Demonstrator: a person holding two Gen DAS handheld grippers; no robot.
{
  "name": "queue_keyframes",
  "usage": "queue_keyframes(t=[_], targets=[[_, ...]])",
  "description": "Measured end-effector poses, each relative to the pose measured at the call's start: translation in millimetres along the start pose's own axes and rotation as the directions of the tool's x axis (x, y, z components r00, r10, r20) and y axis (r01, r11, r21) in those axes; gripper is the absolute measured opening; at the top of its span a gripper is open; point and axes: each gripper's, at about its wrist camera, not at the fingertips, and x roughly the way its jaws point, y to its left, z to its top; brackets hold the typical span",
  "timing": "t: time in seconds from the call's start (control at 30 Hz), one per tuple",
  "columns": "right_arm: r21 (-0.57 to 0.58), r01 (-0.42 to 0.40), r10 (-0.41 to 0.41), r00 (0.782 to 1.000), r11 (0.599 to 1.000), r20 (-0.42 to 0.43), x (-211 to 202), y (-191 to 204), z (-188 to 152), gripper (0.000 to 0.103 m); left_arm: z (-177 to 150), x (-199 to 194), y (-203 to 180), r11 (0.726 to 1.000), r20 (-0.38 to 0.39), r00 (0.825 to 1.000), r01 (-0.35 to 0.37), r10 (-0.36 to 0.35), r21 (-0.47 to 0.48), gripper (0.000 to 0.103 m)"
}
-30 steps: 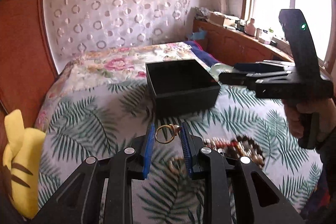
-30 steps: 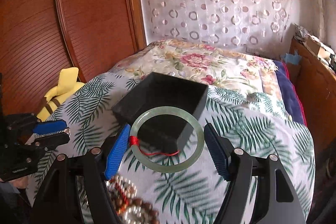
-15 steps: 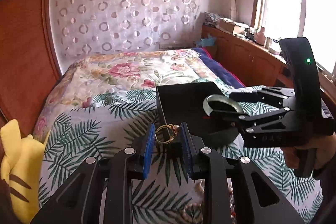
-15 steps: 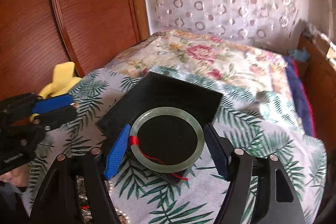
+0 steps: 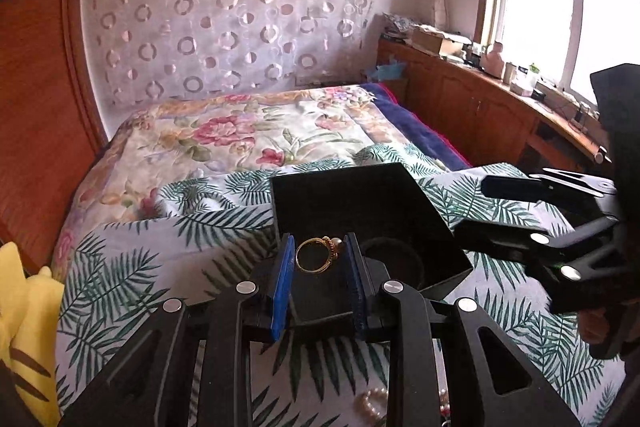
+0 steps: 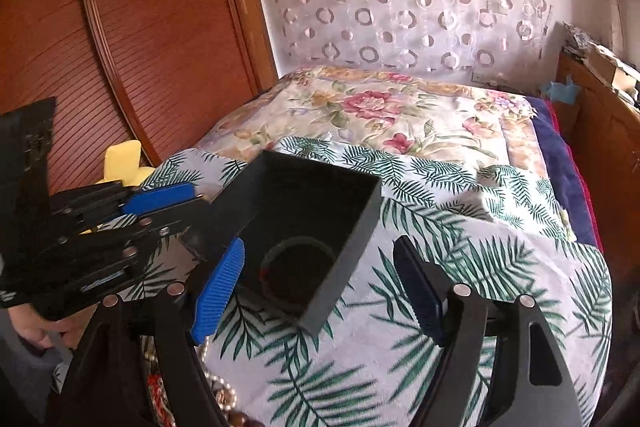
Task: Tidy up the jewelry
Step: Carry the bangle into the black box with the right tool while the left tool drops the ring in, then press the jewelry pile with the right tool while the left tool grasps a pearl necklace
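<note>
While the right gripper [image 6: 320, 287] hangs released, the left gripper [image 5: 318, 267] grasps the gold ring [image 5: 318, 254] directly above the near edge of the black box [image 5: 400, 211].

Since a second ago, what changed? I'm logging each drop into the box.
The right gripper let go of the green bangle, which now lies inside the black box; its jaws stand open and empty. The left gripper moved in over the box's near edge. The gold ring stays clamped in it.

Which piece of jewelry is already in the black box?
The green bangle lies inside the black box; the gold ring is clamped in the left gripper.
</note>
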Motion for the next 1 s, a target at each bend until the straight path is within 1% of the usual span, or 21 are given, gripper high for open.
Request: queue_keyframes(t=[0.07,0.1,0.17,0.2,0.23,0.3,0.37,0.43,0.47,0.5,0.53,0.57,0.63,0.73,0.77,0.9,0.93,1.0], targets=[[0.003,-0.003,0.003,1.000,1.000,0.009,-8,-1,-7,0.079,0,1,-2,1.000,0.002,1.000,-0.001,0.001,0.005,0.031],[0.000,-0.001,0.001,1.000,1.000,0.012,-12,-1,-10,0.079,0,-1,-3,1.000,0.009,1.000,0.003,-0.003,0.008,0.032],[-0.009,0.006,-0.005,1.000,1.000,0.021,-18,1,-16,0.079,-1,-4,-5,1.000,0.017,1.000,0.003,-0.003,0.019,0.039],[-0.011,0.006,-0.006,1.000,1.000,0.026,-22,2,-20,0.079,-1,-6,-6,1.000,0.022,1.000,0.006,-0.006,0.024,0.047],[-0.011,0.004,-0.004,1.000,1.000,0.029,-25,3,-23,0.079,-2,-9,-6,1.000,0.030,1.000,0.007,-0.008,0.027,0.051],[-0.010,0.004,-0.004,0.999,1.000,0.037,-33,4,-29,0.079,-1,-13,-7,1.000,0.036,0.999,0.005,-0.006,0.031,0.052],[-0.014,0.007,-0.007,0.999,1.000,0.049,-43,8,-37,0.079,-4,-18,-7,0.999,0.033,0.999,-0.002,0.001,0.037,0.057],[-0.015,0.007,-0.006,0.998,1.000,0.058,-52,13,-47,0.079,-11,-28,-7,0.999,0.042,0.999,-0.001,-0.001,0.038,0.070],[-0.017,0.005,-0.004,0.998,1.000,0.061,-56,15,-53,0.079,-15,-32,-7,0.999,0.046,0.999,0.005,-0.007,0.039,0.072],[-0.019,0.004,-0.003,0.998,1.000,0.061,-59,17,-59,0.079,-19,-34,-7,0.999,0.050,0.999,0.006,-0.008,0.042,0.080],[-0.020,0.002,-0.001,0.998,1.000,0.058,-62,19,-65,0.079,-25,-38,-7,0.999,0.055,0.998,0.002,-0.004,0.043,0.085],[-0.022,0.000,0.001,0.999,1.000,0.054,-63,20,-68,0.079,-33,-41,-6,0.999,0.056,0.998,-0.002,-0.001,0.040,0.085],[-0.034,0.000,0.002,0.999,0.999,0.048,-64,26,-78,0.071,-46,-44,-6,0.999,0.049,0.999,0.012,-0.013,0.031,0.087],[-0.053,0.018,-0.017,0.999,0.998,0.033,-63,36,-91,0.064,-64,-48,-3,1.000,0.038,0.999,0.015,-0.016,0.022,0.090],[-0.053,0.006,-0.005,1.000,0.999,0.022,-62,38,-95,0.061,-71,-50,-2,1.000,0.031,0.999,0.013,-0.013,0.018,0.090],[-0.075,-0.011,0.010,1.000,0.997,-0.013,-57,48,-107,0.052,-91,-60,1,1.000,0.005,1.000,0.021,-0.021,0.004,0.091],[-0.078,-0.016,0.014,1.000,0.997,-0.020,-56,49,-110,0.051,-95,-64,3,1.000,0.002,1.000,0.022,-0.022,0.001,0.091],[-0.085,-0.030,0.027,0.999,0.996,-0.031,-54,54,-114,0.045,-100,-71,4,1.000,-0.001,1.000,0.017,-0.017,-0.005,0.091]])
